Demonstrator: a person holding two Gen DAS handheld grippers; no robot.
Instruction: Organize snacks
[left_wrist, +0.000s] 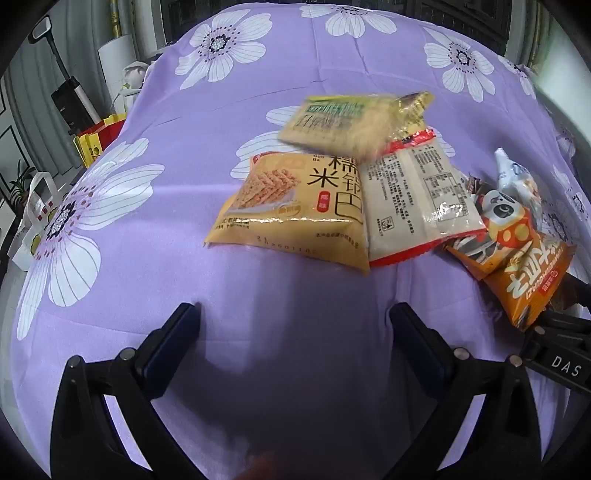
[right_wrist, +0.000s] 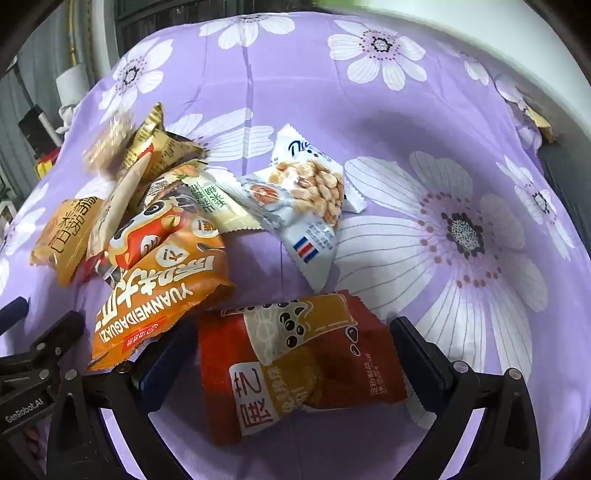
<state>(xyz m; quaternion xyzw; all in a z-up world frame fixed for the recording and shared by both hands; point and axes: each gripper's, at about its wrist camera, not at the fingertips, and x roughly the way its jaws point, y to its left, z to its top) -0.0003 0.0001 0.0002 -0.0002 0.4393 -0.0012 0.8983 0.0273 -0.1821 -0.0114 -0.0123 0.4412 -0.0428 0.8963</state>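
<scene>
Snacks lie heaped, overlapping, on the purple floral cloth (left_wrist: 155, 110), unsorted. My left gripper (left_wrist: 295, 314) is spread wide over bare cloth, short of the yellow rice-cracker packet (left_wrist: 291, 206). My right gripper (right_wrist: 291, 328) is spread, straddling the red milk-tea packet (right_wrist: 295, 362), pads apparently not pressing; likely first pick.

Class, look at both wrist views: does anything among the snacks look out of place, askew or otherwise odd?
Yes. The packets lie in a jumbled heap, overlapping at odd angles. One yellow packet at the back is blurred, as if moving. A red packet lies apart, between the open right gripper fingers. Nothing looks spilled or torn.
</scene>
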